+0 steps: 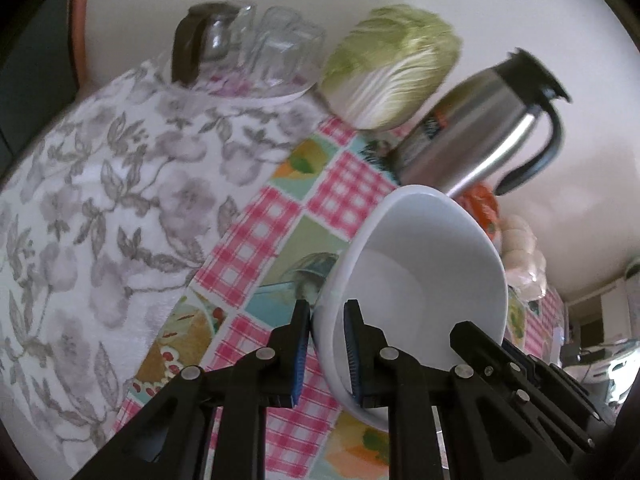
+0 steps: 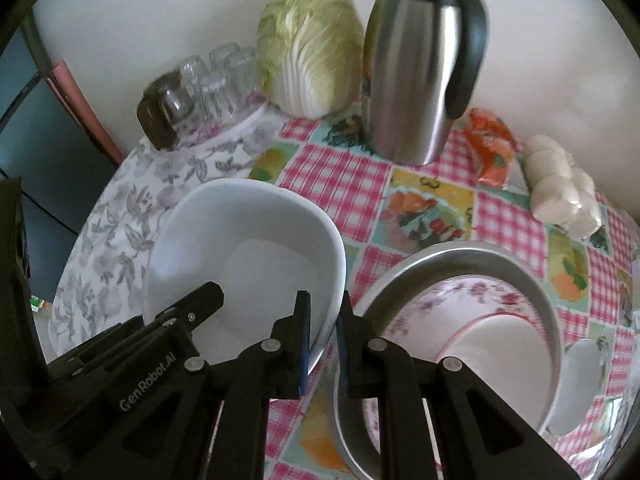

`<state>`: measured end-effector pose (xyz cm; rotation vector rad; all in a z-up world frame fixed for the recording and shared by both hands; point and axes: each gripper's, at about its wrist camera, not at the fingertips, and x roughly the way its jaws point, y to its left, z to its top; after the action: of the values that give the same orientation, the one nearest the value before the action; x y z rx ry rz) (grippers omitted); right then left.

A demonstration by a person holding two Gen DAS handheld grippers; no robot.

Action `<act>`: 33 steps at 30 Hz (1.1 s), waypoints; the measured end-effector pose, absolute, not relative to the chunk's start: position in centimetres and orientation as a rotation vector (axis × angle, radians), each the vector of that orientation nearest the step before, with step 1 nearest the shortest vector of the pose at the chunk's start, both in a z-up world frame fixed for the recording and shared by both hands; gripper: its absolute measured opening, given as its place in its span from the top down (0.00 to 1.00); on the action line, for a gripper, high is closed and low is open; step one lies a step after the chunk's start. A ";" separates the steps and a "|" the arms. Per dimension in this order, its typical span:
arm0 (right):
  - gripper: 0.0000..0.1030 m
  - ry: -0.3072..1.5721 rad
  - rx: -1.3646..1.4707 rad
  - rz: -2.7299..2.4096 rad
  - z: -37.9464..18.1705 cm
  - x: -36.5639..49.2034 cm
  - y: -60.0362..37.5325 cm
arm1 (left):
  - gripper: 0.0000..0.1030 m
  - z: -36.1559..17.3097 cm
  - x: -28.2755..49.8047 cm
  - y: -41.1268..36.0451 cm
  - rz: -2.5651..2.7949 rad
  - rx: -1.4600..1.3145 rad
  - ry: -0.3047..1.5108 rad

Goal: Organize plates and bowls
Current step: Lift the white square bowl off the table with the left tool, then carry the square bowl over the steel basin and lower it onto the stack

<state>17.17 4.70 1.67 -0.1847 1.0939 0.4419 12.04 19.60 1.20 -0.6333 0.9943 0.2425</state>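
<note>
Step in hand: both grippers carry the glossy white squarish ceramic bowl (image 2: 244,256) together, each clamped on an opposite side of its rim; it looks lifted clear of the tablecloth, though its underside is hidden.
Left gripper (image 1: 328,344): jaws closed on the bowl's rim wall, one blue ribbed pad outside, the other inside.
Right gripper (image 2: 322,340): jaws closed on the bowl's rim on the side facing the basin.
Where the bowl is: just beside the round grey metal basin (image 2: 460,252), on the side towards the grey-flowered white cloth (image 2: 120,220), and tipped.
Basin contents: a pink-flowered porcelain dish (image 2: 480,294) leaning in it, with a plain white red-rimmed plate (image 2: 496,344) against that.
Next move, as I judge it: carry the bowl level to its stacking place, likely the flowered cloth or the basin; both hands must travel together or the smooth glaze may slip in the pads.
Tablecloth (image 2: 432,208): shiny oilcloth, pink gingham squares and fruit pictures.
Beyond the basin: a brushed-steel jug with black handle (image 2: 416,76), a pale green crinkled cabbage (image 2: 312,56), and upturned clear glasses (image 2: 212,80).
</note>
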 end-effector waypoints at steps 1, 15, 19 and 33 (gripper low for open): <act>0.88 1.085 -0.177 0.441 2.1 16.9 4.2 | 0.81 1.7 11.9 19.2 0.235 -0.625 0.986; 0.88 0.992 -0.011 0.427 7.1 13.3 -2.8 | 0.81 7.1 10.1 13.1 0.140 -0.493 0.892; 0.88 0.978 0.033 0.429 7.7 12.5 -4.4 | 0.81 7.7 10.1 11.1 0.130 -0.437 0.895; 0.88 0.946 0.163 0.443 8.2 12.0 -10.6 | 0.81 9.1 11.3 4.9 0.113 -0.306 0.901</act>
<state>11.99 -10.61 8.21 0.1629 0.9457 0.4435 11.26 4.88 9.06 -0.3059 0.9014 0.1125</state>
